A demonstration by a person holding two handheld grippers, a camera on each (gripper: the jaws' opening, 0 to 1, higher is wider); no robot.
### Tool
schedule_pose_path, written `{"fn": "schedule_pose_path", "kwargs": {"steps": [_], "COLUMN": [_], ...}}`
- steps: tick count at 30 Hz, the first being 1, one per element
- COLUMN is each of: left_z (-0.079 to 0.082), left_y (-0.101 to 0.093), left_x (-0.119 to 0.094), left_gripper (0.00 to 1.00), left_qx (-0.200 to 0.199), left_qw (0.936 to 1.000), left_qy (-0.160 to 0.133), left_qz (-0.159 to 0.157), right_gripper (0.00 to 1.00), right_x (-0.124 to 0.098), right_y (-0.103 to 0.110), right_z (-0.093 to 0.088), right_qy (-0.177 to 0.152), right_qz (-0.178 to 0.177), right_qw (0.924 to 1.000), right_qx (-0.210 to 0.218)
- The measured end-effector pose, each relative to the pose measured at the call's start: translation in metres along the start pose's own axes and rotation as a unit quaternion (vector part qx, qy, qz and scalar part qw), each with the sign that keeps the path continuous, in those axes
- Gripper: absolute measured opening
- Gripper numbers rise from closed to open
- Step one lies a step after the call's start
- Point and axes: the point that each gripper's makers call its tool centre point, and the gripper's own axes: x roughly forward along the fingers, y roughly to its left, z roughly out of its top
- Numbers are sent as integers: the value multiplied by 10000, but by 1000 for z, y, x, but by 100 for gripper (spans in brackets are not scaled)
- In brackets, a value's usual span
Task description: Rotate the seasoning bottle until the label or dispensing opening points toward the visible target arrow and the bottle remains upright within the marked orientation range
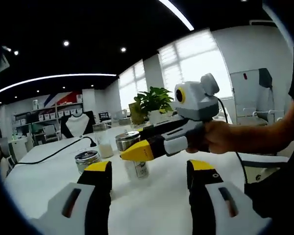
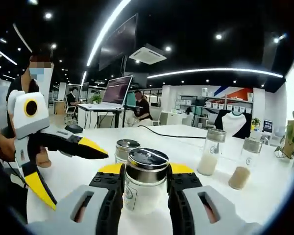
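**Right gripper clamped on seasoning bottle; left gripper standing off, jaws apart**

The right gripper [image 2: 146, 183] has its two jaws closed against the sides of the seasoning bottle [image 2: 146, 182], just below the metal lid [image 2: 147, 159]. The bottle stands upright on the white table [image 2: 186, 147], long axis vertical, directly ahead of and between the jaws. Rotation about that vertical axis is therefore the right gripper's job; it is the nearer tool.

The left gripper [image 2: 63, 169] is beside the bottle on the left of the right gripper view, jaws spread, touching nothing. In the left gripper view its own jaws rise apart, with the bottle [image 1: 137, 164] ahead between them.

Obstacles: a second lidded jar [image 2: 126, 149] sits just behind the bottle. Two taller jars [image 2: 209, 152] [image 2: 242, 170] stand well apart to the right. A black cable [image 2: 169, 133] crosses the table behind. No target arrow or label direction can be made out.
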Motion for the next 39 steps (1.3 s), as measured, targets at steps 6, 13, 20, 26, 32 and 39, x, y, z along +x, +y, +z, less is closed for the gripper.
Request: {"fn": "schedule_pose_path", "kwargs": {"steps": [6, 13, 20, 26, 32, 39], "left_z": [7, -2, -17, -23, -23, -23], "left_y": [19, 35, 41, 41, 42, 43], "left_x": [-6, -9, -9, -9, -9, -10], "left_gripper": [79, 97, 100, 100, 100, 100], "left_qx": [-34, -116, -433, -640, -591, -587], "left_qw": [9994, 9981, 9972, 9960, 9962, 9963], "left_qy": [-37, 185, 357, 391, 407, 390], "left_qz": [341, 579, 491, 481, 494, 500], "right_gripper": [31, 31, 32, 32, 32, 32], "right_x": [5, 11, 11, 11, 11, 12], "right_y": [-5, -8, -10, -9, -11, -12], "right_z": [-3, -6, -15, -15, -16, -15], "right_qy": [24, -9, 30, 6, -83, -123], "right_qz": [15, 85, 91, 89, 163, 386], "right_qw": [10000, 9999, 9999, 10000, 9998, 9992], "right_qx": [-39, -67, 40, -16, -17, -37]}}
